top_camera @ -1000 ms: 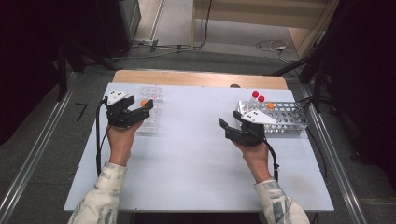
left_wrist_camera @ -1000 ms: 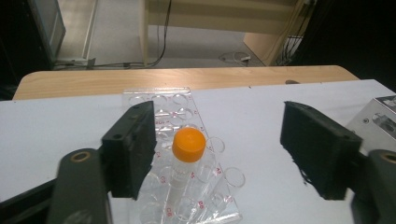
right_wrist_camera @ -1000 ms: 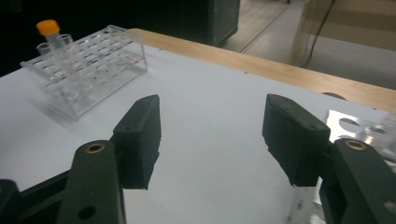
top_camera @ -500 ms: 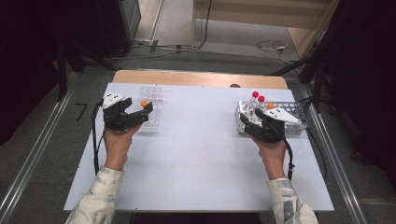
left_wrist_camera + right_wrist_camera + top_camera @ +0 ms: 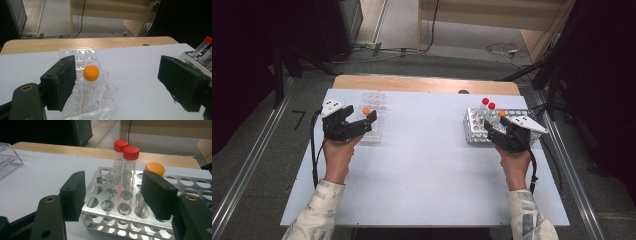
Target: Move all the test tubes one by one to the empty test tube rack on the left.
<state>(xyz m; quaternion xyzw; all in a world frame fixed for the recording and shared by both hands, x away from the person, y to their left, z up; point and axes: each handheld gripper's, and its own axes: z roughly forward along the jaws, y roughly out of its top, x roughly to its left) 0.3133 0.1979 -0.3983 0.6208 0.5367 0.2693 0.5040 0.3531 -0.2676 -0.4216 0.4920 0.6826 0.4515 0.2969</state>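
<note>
A clear plastic tube rack [image 5: 374, 100] stands at the table's left with one orange-capped tube [image 5: 366, 111] upright in it. My left gripper [image 5: 358, 117] is open just in front of it. In the left gripper view the orange-capped tube [image 5: 90, 73] stands in the clear rack [image 5: 100, 110] close to the left jaw, and the left gripper [image 5: 122, 82] holds nothing. At the right, a metal rack [image 5: 472, 132] holds two red-capped tubes [image 5: 488, 104] and an orange-capped one [image 5: 502, 113]. My right gripper [image 5: 115, 195] is open at the near side of the metal rack [image 5: 110, 206], apart from the red-capped tubes [image 5: 126, 148].
The white table [image 5: 427, 160] has a wooden strip [image 5: 412, 82] along its far edge. Metal rails run along the floor on both sides. Cables [image 5: 504, 49] lie on the floor beyond the table. The metal rack has many free holes.
My right gripper has moved right and forward from the table's middle up to the metal rack. The left gripper has barely shifted by the clear rack.
</note>
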